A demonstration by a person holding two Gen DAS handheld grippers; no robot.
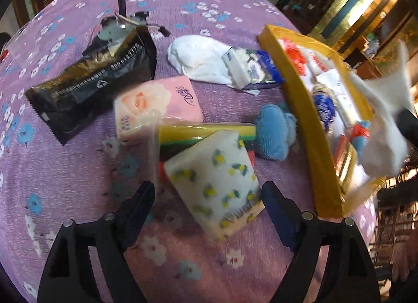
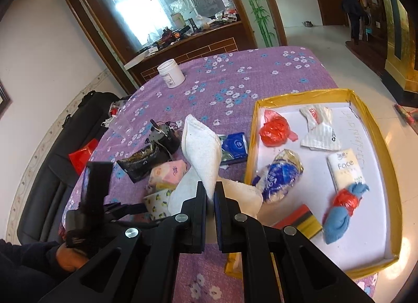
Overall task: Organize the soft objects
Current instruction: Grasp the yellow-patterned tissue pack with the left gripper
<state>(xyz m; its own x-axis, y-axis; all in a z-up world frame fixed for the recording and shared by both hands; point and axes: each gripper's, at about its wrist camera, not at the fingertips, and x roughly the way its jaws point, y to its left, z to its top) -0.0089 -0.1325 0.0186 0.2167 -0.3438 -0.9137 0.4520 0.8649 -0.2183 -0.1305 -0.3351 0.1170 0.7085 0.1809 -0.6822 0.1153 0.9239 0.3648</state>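
On the purple tabletop, going left to right: the left tool has its two fingers apart, w/ nothing held. Between them, not touched, sits a tissue pack w/ yellow flowers. It looks light, squishy & a bit slippery in its shiny wrap, so prob best to pinch the short sides. It leans on a stripy sponge pack. Next comes a fuzzy blue cloth, then the yellow box. The right tool is clamped on a white towel, held up by the box edge. The towel is soft, floppy & fluffy.
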